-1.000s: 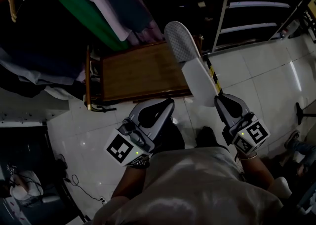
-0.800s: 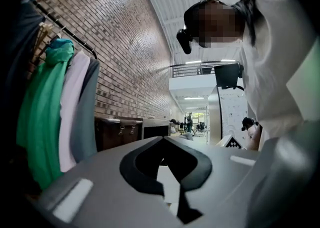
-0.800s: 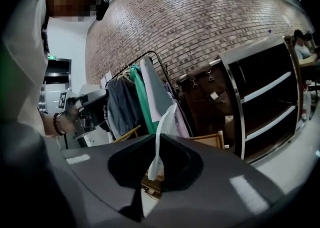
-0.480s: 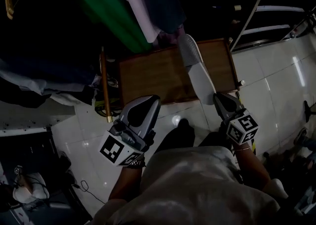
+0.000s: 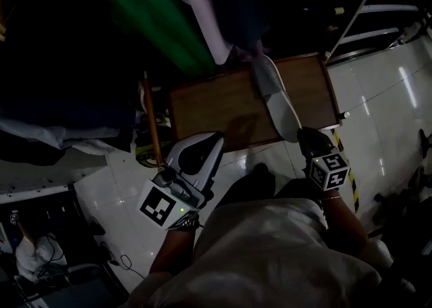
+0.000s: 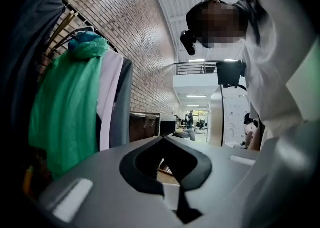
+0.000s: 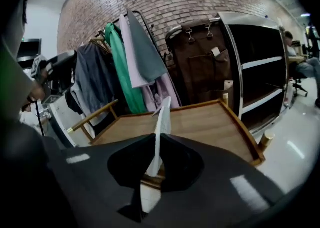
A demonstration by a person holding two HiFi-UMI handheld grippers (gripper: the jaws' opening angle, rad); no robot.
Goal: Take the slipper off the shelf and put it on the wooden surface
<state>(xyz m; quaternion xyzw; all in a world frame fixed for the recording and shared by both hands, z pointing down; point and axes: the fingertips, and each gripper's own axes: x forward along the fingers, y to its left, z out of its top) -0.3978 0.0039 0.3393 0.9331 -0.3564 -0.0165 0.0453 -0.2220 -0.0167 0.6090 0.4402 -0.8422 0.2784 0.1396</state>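
In the head view a white slipper with a grey patterned sole stretches over the right part of the wooden surface. My right gripper is shut on its near end, at the platform's front edge. From the right gripper view the slipper appears edge-on, standing up between the pads of the right gripper, with the wooden surface behind it. My left gripper hovers over the floor just in front of the platform. In its own view the left gripper has its jaws together with nothing between them.
Hanging clothes, a green garment among them, crowd the rack behind the platform. A dark shelf unit stands at the back right. The platform has a raised rim. White floor tiles lie to the right, with a yellow-black strip.
My right gripper has carried the slipper down and forward, so it now reaches over the wooden surface. The left gripper has stayed in front of the platform.
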